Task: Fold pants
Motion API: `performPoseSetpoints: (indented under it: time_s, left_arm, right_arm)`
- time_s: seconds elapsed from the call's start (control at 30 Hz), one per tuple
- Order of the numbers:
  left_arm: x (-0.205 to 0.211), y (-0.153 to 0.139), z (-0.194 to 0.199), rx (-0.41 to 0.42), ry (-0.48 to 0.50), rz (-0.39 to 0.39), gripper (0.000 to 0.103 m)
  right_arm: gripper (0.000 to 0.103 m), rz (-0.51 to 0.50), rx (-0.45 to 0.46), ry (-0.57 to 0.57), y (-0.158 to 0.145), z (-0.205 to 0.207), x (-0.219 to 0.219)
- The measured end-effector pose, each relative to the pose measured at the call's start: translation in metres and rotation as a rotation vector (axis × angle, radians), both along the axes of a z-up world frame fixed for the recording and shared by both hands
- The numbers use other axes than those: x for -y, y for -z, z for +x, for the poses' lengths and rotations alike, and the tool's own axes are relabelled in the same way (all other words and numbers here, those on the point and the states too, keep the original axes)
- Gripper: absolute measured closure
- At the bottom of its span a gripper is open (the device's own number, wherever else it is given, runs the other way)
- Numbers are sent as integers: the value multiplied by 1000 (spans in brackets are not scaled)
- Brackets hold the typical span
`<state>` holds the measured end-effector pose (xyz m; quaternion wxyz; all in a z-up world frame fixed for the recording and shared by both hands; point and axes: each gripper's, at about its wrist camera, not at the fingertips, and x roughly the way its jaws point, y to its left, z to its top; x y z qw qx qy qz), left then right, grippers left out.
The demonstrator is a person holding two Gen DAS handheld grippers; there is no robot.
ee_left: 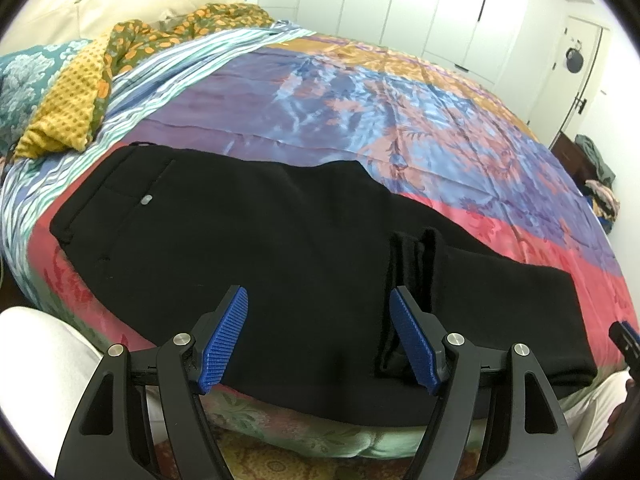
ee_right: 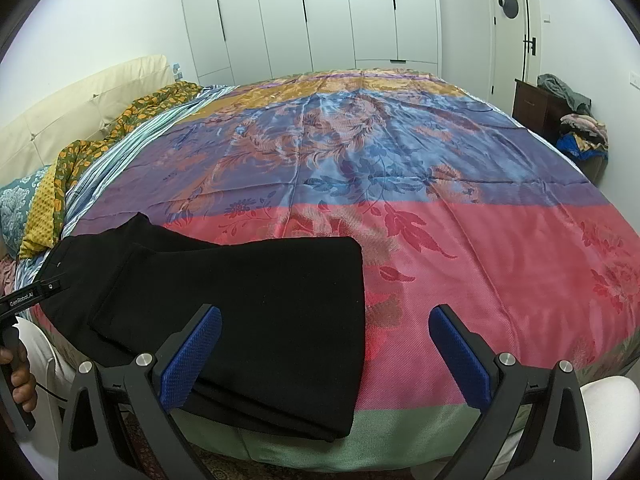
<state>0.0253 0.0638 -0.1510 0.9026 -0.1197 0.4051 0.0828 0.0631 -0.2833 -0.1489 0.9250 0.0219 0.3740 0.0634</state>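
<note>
Floral bedspread; black pants flat; both jaws apart.

One black pants, two grippers, one bed, one door.

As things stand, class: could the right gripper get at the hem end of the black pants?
Probably yes. The right gripper is open, and the black pants lie uncovered on the bedspread, hem just ahead of its fingers.
</note>
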Motion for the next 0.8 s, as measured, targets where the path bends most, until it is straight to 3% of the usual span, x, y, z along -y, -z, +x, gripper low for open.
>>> performPoseSetpoints:
  time_s: [0.73,0.8]
  left_arm:
    - [-2,-1,0,-10,3,-8,27]
    - [-9,-5,2,-21,9,-38,27]
  right_arm:
    - [1,1,-4,4,1,0,1]
    - [1,2,-3,5,1,0,1]
